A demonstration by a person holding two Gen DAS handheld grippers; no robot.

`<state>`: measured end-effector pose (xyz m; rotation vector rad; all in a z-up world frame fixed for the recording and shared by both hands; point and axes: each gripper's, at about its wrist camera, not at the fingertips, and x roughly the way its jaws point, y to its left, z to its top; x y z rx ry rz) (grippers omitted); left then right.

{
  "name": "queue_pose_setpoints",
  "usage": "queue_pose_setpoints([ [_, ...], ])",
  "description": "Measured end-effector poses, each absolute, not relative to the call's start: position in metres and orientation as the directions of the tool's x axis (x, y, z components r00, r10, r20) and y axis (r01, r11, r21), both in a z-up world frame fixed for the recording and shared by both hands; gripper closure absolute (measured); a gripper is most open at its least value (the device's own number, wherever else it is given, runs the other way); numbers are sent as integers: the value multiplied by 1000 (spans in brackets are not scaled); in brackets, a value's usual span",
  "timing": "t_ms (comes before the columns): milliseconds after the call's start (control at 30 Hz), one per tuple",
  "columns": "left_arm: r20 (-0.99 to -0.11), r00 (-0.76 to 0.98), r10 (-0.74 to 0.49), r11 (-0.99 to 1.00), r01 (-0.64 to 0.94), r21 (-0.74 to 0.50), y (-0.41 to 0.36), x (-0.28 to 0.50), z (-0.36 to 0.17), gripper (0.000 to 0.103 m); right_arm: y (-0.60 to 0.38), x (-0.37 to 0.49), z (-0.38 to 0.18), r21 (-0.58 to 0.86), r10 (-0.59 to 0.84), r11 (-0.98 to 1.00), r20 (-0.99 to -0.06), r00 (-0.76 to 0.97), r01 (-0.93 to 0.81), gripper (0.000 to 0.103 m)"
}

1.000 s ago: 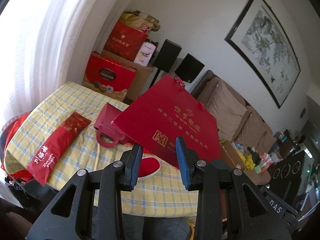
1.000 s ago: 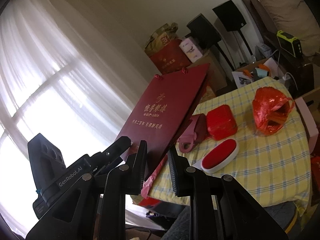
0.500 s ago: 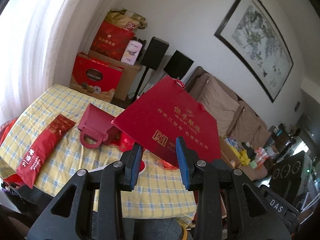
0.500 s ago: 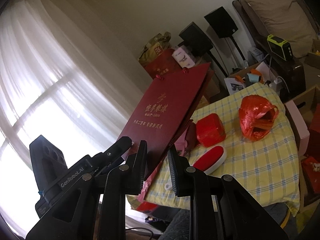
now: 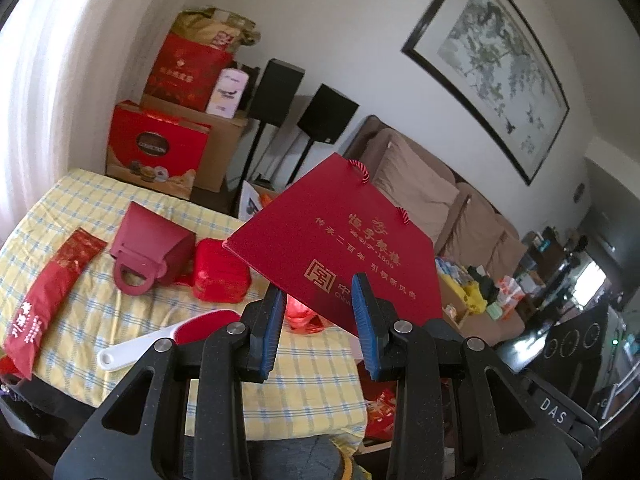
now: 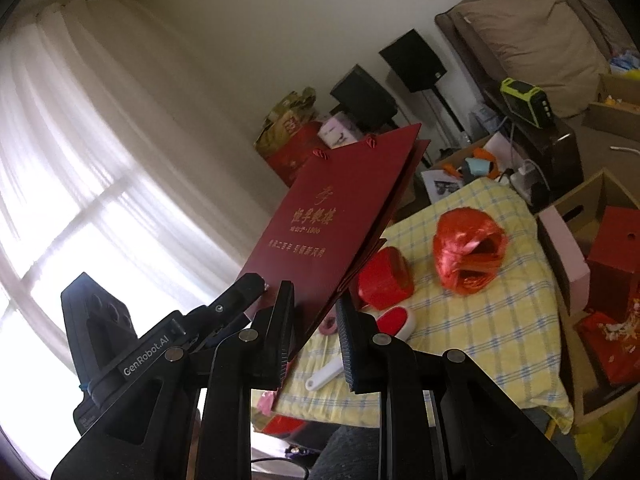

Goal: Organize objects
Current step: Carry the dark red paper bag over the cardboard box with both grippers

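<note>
With both grippers, left gripper (image 5: 316, 312) and right gripper (image 6: 314, 322), clamped narrowly on the red gift bag (image 5: 340, 240), you have carried it farther over the checked table (image 5: 80, 312), clearing the items beneath for sorting.

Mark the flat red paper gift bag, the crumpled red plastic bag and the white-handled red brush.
Flat red paper gift bag (image 5: 340, 240), left wrist, printed face.
Crumpled red plastic bag (image 6: 466, 252), right wrist, side.
White-handled red brush (image 5: 132, 350), left wrist, handle.

We see a deep red gift bag (image 5: 340, 240) with gold lettering and red-and-white twisted cord handles, above a tablecloth (image 5: 100, 304) checked yellow, white and blue. On it — a maroon pouch (image 5: 148, 244), a bright red box (image 5: 220, 276), a crinkled red-orange plastic bag (image 6: 468, 256).
</note>
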<state>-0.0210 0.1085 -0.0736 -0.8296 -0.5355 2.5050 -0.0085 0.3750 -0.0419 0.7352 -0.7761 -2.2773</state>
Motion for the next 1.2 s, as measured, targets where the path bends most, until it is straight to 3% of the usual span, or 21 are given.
queue_pose_setpoints([
  [1200, -501, -638, 585, -805, -381, -454, 196, -20, -78, 71, 456, -1, -57, 739, -618, -627, -279, -735, 246, 82],
])
